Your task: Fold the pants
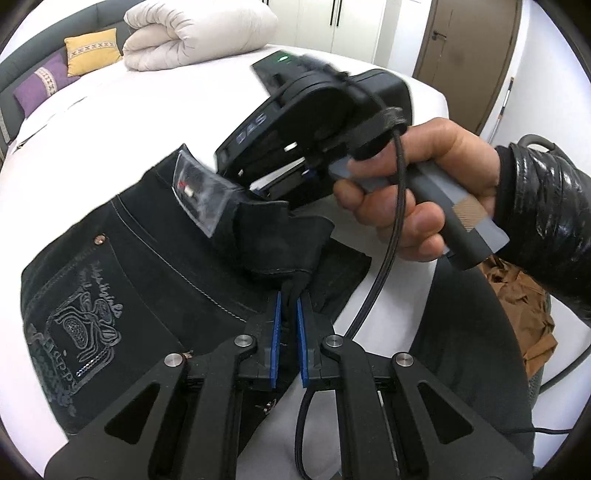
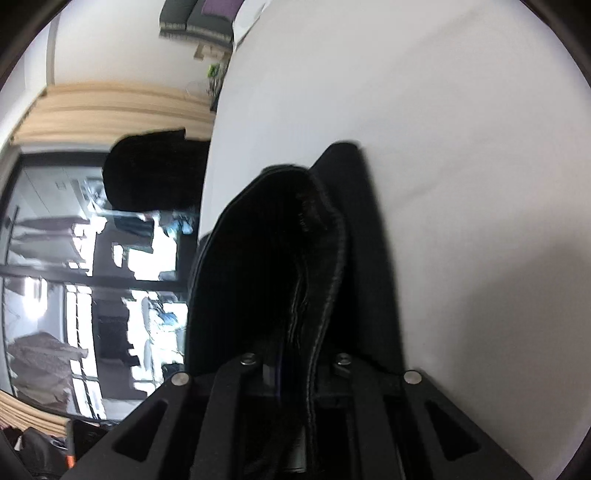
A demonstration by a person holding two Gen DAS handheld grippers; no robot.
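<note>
Black pants (image 1: 147, 258) with a pale printed back pocket lie on the white bed (image 1: 129, 122). My left gripper (image 1: 289, 299) is shut on a bunched edge of the black fabric, which sticks up between its blue pads (image 1: 277, 317). In the same view a hand holds my right gripper (image 1: 255, 195) just beyond, its jaws buried in a fold of the pants beside a clear tag (image 1: 201, 192). In the right wrist view, thick seamed folds of the pants (image 2: 280, 258) fill the jaws and hide the fingertips, so my right gripper (image 2: 295, 354) is shut on them.
A rolled cream duvet (image 1: 195, 33) and yellow and purple cushions (image 1: 92, 51) sit at the far end of the bed. Brown crumpled cloth (image 1: 524, 306) lies off the bed's right edge. A cable (image 1: 373, 280) trails from the right gripper. Window and curtains (image 2: 92, 258) stand beyond the bed.
</note>
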